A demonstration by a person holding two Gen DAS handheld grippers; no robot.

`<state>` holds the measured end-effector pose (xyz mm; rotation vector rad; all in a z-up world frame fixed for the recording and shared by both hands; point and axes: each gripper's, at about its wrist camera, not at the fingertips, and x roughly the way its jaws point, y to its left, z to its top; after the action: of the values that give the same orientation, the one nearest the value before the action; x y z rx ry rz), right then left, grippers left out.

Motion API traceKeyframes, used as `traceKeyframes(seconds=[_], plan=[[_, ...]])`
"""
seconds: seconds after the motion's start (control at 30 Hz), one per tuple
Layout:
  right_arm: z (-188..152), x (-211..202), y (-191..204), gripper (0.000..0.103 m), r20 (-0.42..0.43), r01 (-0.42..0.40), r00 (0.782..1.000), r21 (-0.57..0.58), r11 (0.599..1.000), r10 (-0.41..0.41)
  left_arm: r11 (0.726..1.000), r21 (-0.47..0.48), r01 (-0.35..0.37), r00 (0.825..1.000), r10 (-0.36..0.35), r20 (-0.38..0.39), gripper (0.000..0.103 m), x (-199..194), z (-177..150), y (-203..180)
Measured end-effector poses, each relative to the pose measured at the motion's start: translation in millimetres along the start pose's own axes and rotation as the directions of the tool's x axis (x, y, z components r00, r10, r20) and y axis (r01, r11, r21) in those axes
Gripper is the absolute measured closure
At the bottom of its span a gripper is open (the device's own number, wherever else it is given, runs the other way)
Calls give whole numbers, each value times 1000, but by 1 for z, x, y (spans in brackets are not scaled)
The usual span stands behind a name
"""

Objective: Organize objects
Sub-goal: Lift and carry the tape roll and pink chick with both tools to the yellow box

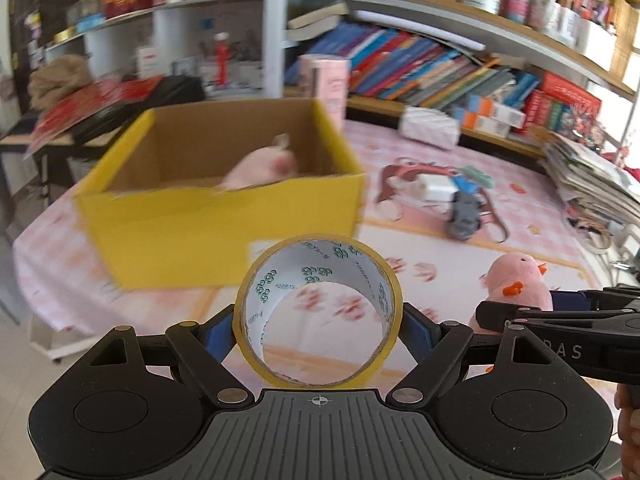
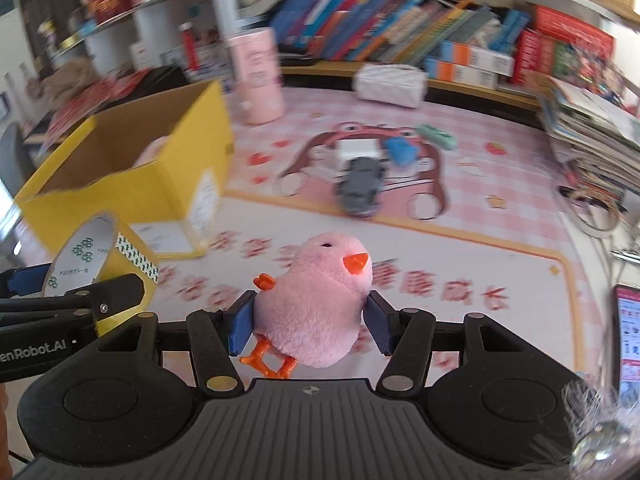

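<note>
We had the left gripper [image 1: 318,322] clamped on the tape roll [image 1: 318,312], the right gripper [image 2: 310,322] squeezing the pink chick [image 2: 316,300]; mid-carry, next probably dropping both into the yellow box [image 1: 224,224].

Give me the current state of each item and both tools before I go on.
left tool: shut on tape roll
tape roll: held, lifted off the table
right tool: shut on pink chick toy
pink chick toy: held, beak pointing forward and up
yellow box: open at the top, a pink soft item inside
grey toy car: lying on the mat, untouched
</note>
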<state>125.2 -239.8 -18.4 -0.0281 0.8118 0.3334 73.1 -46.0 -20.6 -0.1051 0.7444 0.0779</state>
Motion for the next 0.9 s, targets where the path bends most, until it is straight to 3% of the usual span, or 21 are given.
traceKeyframes(seconds=[0.3,0.9], plan=[[-20,-12,74,48,-17,-52,999,-74,996,51,998,-48,-27,1000,27,7,19,-31,-20,57],[-38,-24,140,48,9,-30,999,-49,998,31,1000,-12,7,999,-6,46,19,-56,-31,111]])
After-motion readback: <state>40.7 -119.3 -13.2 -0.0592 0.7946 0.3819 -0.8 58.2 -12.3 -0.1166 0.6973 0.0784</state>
